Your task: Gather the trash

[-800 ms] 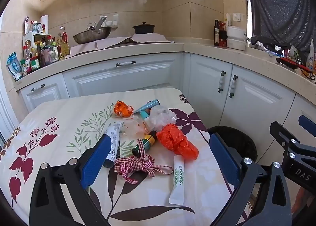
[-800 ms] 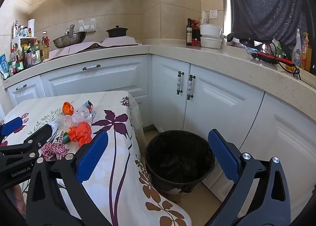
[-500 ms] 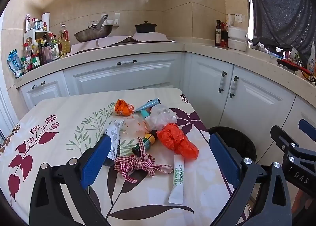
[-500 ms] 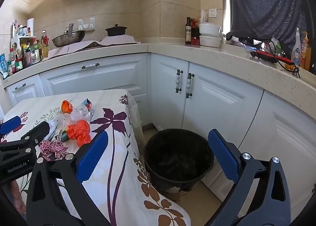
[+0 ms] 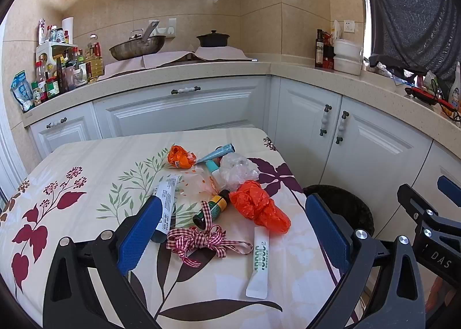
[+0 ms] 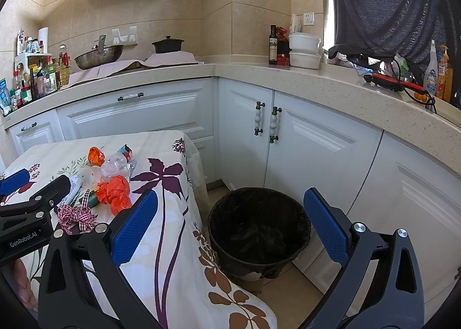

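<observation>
Wok [image 5: 137,47], black pot [image 5: 213,40], white cabinets [image 6: 302,139]

We see a cream tablecloth [image 5: 95,162] printed with maroon flowers and green sprigs, an orange plastic bag [image 5: 259,206], a red-and-white gingham ribbon [image 5: 201,238], a white sachet [image 5: 258,264] with green lettering, and a black bin [image 6: 259,231].

A heap of trash lies on the table [image 5: 86,162]: an orange bag [image 5: 259,206] (crumpled) beside a small bottle [image 5: 211,208], a checked ribbon [image 5: 201,239], a white sachet [image 5: 259,262], clear plastic [image 5: 236,167]. A black-lined bin [image 6: 259,231] stands beside the table, upright.
</observation>
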Motion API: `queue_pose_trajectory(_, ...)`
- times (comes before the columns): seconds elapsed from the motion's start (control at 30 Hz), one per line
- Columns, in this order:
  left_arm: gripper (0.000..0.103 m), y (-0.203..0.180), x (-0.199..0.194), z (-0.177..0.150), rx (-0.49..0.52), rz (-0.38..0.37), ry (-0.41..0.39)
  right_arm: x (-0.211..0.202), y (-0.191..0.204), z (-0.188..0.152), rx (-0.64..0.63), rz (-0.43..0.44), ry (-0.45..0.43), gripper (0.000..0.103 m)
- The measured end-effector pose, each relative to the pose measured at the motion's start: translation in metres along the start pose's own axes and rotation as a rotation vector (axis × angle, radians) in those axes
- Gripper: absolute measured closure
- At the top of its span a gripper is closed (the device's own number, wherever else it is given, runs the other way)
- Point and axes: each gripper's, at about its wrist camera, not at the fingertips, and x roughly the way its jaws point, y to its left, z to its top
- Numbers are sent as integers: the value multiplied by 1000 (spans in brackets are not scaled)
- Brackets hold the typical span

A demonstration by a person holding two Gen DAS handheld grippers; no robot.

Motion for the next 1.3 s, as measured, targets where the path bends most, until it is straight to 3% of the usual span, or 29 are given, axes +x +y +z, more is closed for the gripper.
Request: queue_pose_trajectory(1.3, 6, -2, 0, 0, -3, 3, 3, -1, 1, 1, -7, -4, 3, 4)
